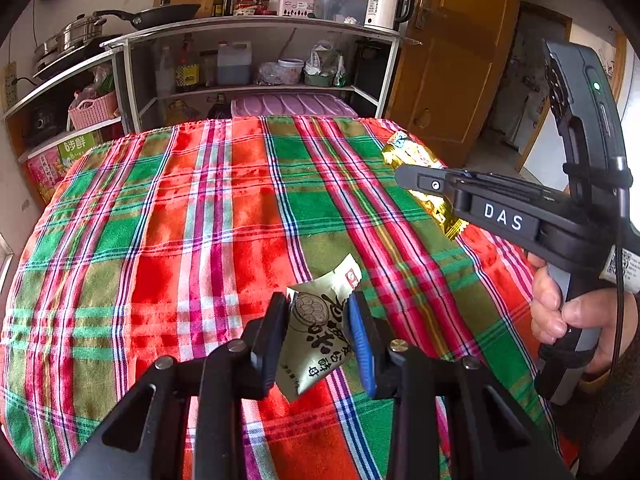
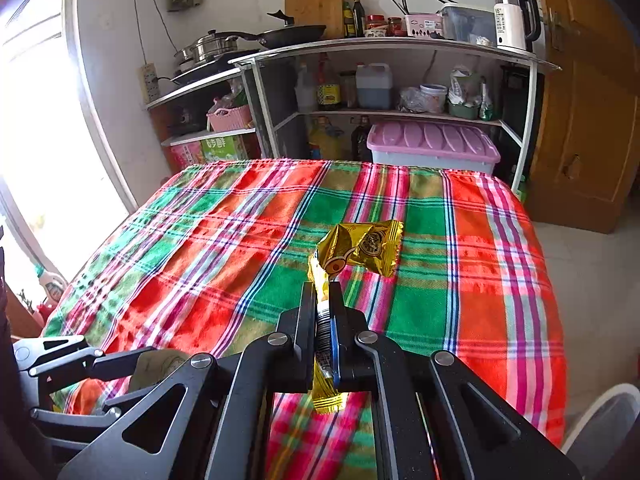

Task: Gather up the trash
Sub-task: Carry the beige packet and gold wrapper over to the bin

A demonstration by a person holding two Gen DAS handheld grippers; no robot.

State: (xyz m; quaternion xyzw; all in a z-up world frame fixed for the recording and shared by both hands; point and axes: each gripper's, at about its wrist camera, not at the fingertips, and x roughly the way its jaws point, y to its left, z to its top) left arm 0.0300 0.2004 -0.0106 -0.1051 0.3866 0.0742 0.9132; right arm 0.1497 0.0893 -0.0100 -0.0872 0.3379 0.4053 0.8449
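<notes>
On right claw body: "DAS" lettering.

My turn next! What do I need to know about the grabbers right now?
Left gripper: shut on the olive-green sachet, held above the plaid tablecloth.
Right gripper: shut on the gold snack wrapper, also held up.
Done: both pieces picked up; no other trash shows on the cloth.
Left: drop both in a bin. A pale round rim by the table's near right corner may be one, unclear.
</notes>
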